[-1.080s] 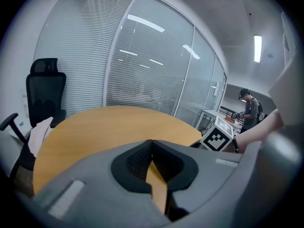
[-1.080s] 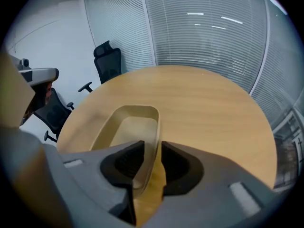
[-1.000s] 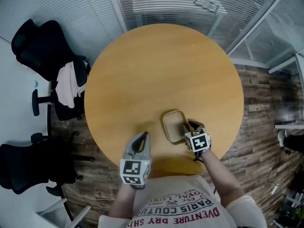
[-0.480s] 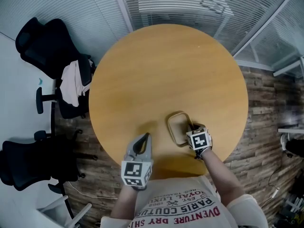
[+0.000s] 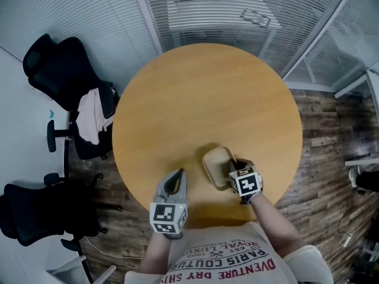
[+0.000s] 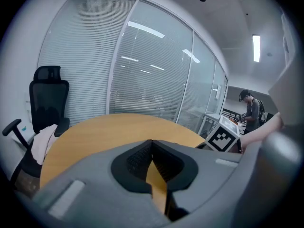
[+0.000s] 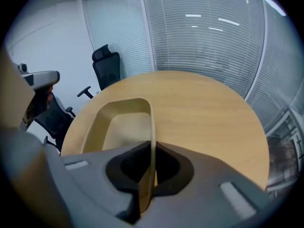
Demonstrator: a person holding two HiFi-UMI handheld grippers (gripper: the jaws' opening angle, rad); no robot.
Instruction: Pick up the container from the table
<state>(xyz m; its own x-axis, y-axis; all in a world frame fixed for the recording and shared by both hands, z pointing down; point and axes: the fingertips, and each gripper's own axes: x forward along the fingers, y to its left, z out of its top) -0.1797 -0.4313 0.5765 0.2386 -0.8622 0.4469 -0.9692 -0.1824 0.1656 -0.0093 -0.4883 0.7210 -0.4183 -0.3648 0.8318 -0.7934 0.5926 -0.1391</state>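
A shallow tan container [image 5: 217,164] is at the near right of the round wooden table [image 5: 201,93]. My right gripper [image 5: 233,162] grips the container's right wall. Its jaws are closing tight and the pads press that thin wall from both sides. In the right gripper view the container [image 7: 118,127] stretches away from the jaws of the right gripper [image 7: 152,161], with its rim edge-on between them. My left gripper [image 5: 178,173] hovers over the table's near edge, left of the container. It is shut and holds nothing. Only table [image 6: 95,132] shows past the left gripper [image 6: 152,150].
Black office chairs [image 5: 56,61] stand left of the table, one draped with a white cloth [image 5: 90,108]. Glass walls with blinds [image 5: 207,10] run behind it. A person [image 6: 250,107] stands far off beyond the glass. The floor [image 5: 328,152] is wood plank.
The right gripper's jaws, open around the container's right wall a second ago, have shut on it. The gripper and container have risen slightly. The left gripper has stayed put.
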